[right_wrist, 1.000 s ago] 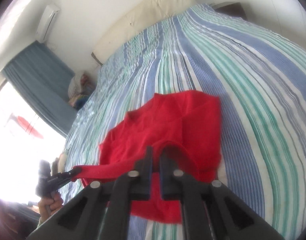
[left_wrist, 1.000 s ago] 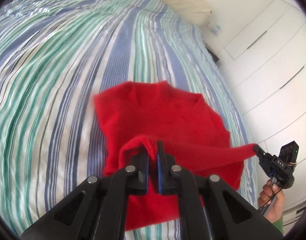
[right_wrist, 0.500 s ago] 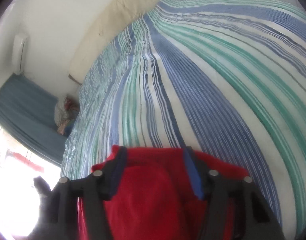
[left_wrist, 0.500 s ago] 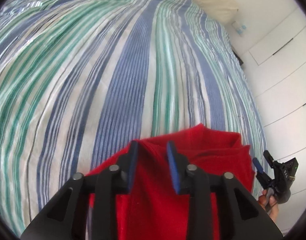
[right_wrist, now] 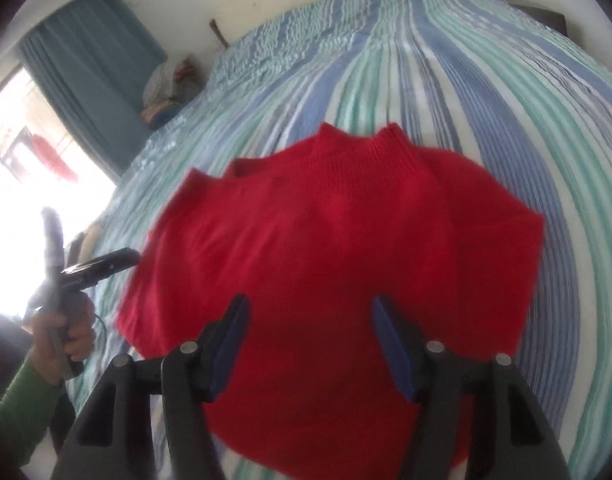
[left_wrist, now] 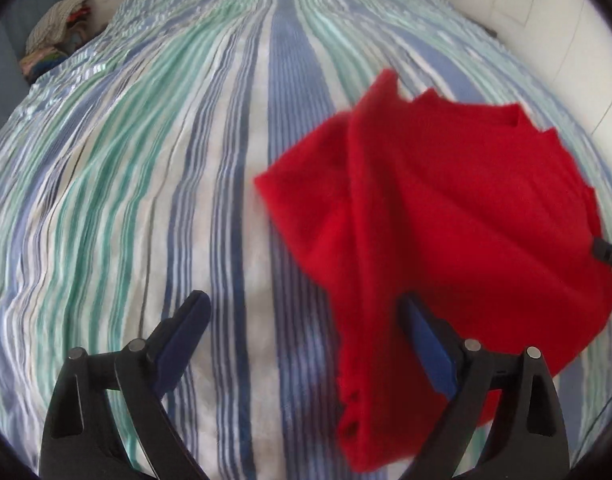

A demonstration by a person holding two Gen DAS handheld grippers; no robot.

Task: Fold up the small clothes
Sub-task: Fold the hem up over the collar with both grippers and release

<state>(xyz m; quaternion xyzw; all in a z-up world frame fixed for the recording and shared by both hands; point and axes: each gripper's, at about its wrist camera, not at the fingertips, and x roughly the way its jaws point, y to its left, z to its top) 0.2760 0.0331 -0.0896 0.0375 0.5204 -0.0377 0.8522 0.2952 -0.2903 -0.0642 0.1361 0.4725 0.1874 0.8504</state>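
Note:
A small red knitted sweater (left_wrist: pixel 446 216) lies folded on the striped bedspread (left_wrist: pixel 146 184), its collar toward the headboard; it also shows in the right wrist view (right_wrist: pixel 338 232). My left gripper (left_wrist: pixel 302 320) is open and empty just left of the sweater, its right finger against the cloth's near edge. It also shows at the left of the right wrist view (right_wrist: pixel 102 268), held by a hand. My right gripper (right_wrist: pixel 310 320) is open and empty above the sweater's near part. Its tip shows at the right edge of the left wrist view (left_wrist: pixel 608 256).
The bedspread (right_wrist: pixel 486 92) has blue, green and white stripes. A pile of clothes (left_wrist: pixel 54 36) sits by the bed's far left corner. A blue curtain (right_wrist: pixel 90 76) and bright window are at left. White cupboards (left_wrist: pixel 566 32) stand to the right.
Both grippers let go of the sweater's hem, opened wide and pulled back. The hem now rests folded over on the sweater. The left gripper has swung to the left.

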